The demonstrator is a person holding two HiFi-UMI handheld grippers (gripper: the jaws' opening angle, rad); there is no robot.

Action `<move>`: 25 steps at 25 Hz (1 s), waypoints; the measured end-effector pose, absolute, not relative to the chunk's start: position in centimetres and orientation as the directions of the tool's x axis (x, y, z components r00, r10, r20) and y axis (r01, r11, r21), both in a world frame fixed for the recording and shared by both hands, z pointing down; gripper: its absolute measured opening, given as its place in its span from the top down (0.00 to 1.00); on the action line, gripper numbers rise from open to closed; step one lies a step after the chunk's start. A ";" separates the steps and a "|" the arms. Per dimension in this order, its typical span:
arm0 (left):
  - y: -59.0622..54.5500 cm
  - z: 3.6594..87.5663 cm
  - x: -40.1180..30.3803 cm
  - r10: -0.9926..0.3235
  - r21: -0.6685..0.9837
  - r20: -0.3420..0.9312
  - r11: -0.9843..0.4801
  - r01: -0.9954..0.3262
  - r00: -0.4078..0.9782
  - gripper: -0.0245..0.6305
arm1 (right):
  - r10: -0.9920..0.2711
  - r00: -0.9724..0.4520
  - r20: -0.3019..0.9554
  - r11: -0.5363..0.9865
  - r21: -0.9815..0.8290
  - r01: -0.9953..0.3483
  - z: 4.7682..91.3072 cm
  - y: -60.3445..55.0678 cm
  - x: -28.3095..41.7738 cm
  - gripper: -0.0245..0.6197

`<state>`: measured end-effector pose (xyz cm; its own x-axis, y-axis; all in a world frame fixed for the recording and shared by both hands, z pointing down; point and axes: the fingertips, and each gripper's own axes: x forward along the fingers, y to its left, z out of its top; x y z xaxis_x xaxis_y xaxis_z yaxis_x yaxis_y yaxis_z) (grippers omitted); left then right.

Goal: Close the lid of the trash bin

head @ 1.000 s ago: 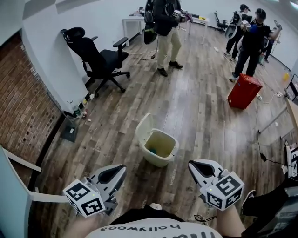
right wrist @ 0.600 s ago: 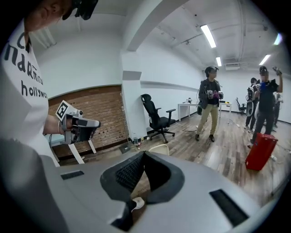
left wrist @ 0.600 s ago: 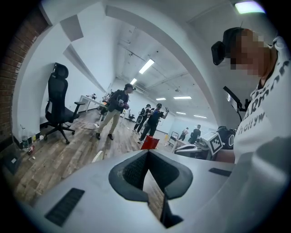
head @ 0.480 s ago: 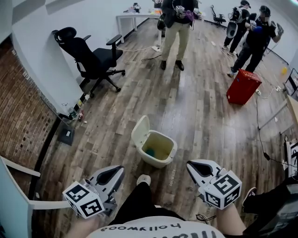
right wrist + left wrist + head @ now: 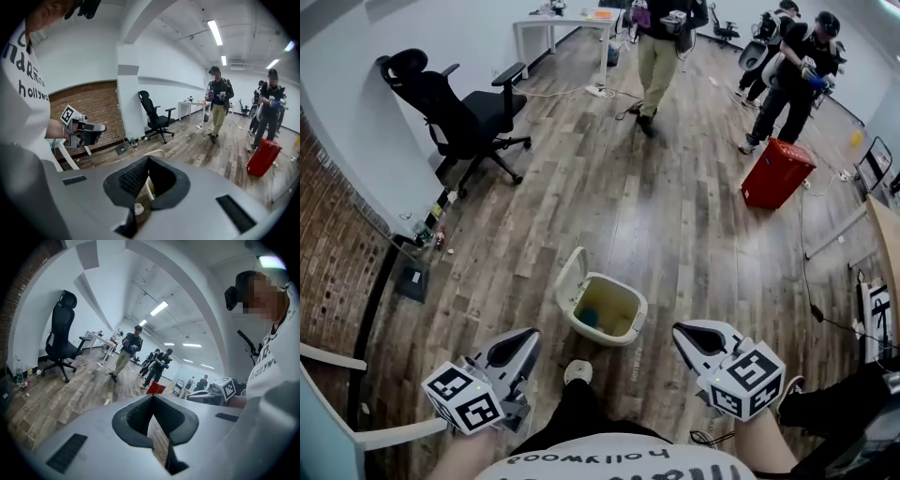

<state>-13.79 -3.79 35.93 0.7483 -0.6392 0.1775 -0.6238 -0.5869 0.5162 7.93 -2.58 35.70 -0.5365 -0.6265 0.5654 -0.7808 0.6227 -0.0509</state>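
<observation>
The trash bin stood on the wooden floor just ahead of my feet, between my two grippers and a little beyond them. It was a cream, roughly rectangular tub with its mouth facing up and something blue-green lying at the bottom. Its lid was open, standing up on edge along the bin's left side and leaning slightly outward, its inner face turned right across the opening. The lid's long edge ran away from me, near to far, with a slight slant.

My left gripper hovered low at the bin's near left, pointing forward. Its jaws were closed tip to tip with nothing between them; only floor showed through the slot behind the tips. My right gripper hovered at the bin's near right, also pointing forward, jaws likewise pressed together and empty. Neither gripper touched the bin or the lid.

The toe of my shoe sat just short of the bin. Farther off were a black office chair by the wall and a red box.
</observation>
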 end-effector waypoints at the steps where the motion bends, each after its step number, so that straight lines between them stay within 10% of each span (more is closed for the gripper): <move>1: -4.6 36.1 -14.2 -0.640 0.522 0.179 -0.582 -0.623 0.747 0.95 | -0.627 -0.536 0.565 0.624 -0.047 -0.780 35.6 -3.3 7.5 0.95; 25: -20.5 45.3 -17.1 -0.534 0.448 0.415 -0.585 -0.676 0.737 0.95 | -0.630 -0.489 0.603 0.602 -0.019 -0.798 34.9 -16.3 4.1 0.95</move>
